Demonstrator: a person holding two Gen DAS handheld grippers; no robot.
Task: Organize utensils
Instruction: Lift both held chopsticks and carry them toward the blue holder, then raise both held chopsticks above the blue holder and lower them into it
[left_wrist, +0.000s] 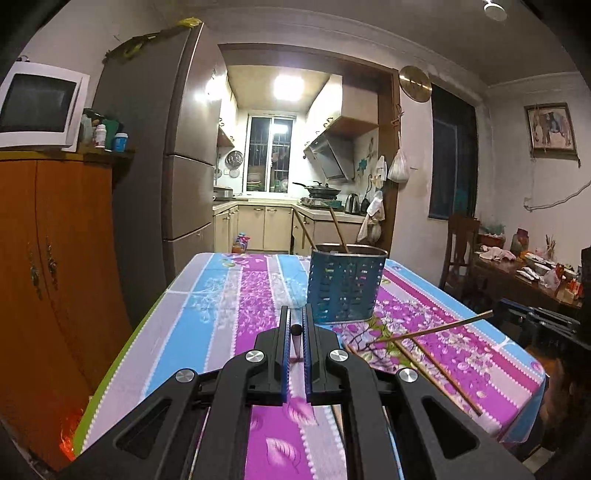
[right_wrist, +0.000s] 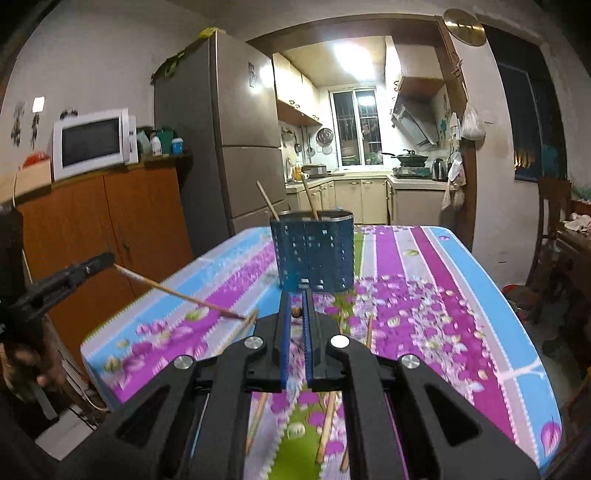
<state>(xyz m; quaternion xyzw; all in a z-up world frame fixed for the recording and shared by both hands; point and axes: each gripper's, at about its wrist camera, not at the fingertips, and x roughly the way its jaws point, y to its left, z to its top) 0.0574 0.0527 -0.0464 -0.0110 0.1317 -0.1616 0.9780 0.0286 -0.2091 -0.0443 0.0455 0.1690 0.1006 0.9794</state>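
Observation:
A blue perforated utensil holder (left_wrist: 345, 282) stands on the floral tablecloth, with two wooden chopsticks (left_wrist: 338, 229) leaning in it; it also shows in the right wrist view (right_wrist: 314, 251). My left gripper (left_wrist: 296, 325) is shut on a chopstick seen end-on; the right wrist view shows that gripper (right_wrist: 103, 262) at left holding the chopstick (right_wrist: 177, 293) pointing down to the table. My right gripper (right_wrist: 296, 308) is shut on another chopstick, its end between the pads. Loose chopsticks (left_wrist: 436, 363) lie on the cloth right of my left gripper.
More chopsticks (right_wrist: 327, 428) lie on the cloth under my right gripper. A wooden cabinet (left_wrist: 55, 266) with a microwave (right_wrist: 92, 142) stands left of the table, a fridge (left_wrist: 155, 155) behind it. A chair (left_wrist: 461, 254) and cluttered side table (left_wrist: 524, 273) stand at right.

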